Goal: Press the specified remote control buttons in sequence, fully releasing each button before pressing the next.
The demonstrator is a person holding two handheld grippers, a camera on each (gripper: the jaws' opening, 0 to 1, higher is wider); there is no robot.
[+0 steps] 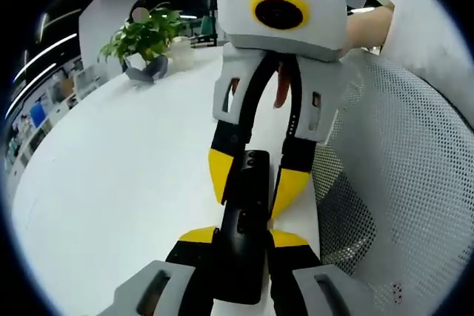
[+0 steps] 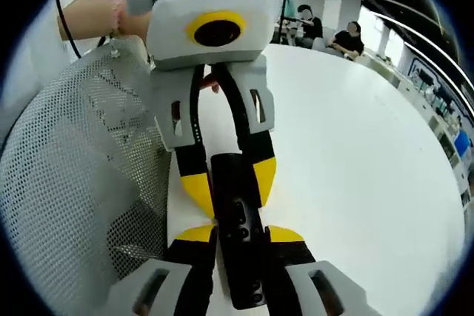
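A black remote control (image 1: 248, 209) (image 2: 243, 260) hangs lengthwise over the white table (image 1: 126, 183) (image 2: 355, 175), held from both ends. In the left gripper view, my left gripper (image 1: 243, 236) rises from the bottom and is shut on the remote's near end. My right gripper (image 1: 258, 179) comes down from the top, facing it, shut on the far end. In the right gripper view, the right gripper (image 2: 238, 233) clamps the near part with the buttons, and the left gripper (image 2: 231, 179) clamps the other end. A person's hand (image 1: 366, 27) (image 2: 89, 16) holds each opposite gripper.
A grey mesh chair back (image 1: 400, 183) (image 2: 67, 183) stands close beside the grippers at the table's edge. A potted plant (image 1: 144, 38) sits at the table's far side. Two people (image 2: 326, 31) sit at the far end of the table.
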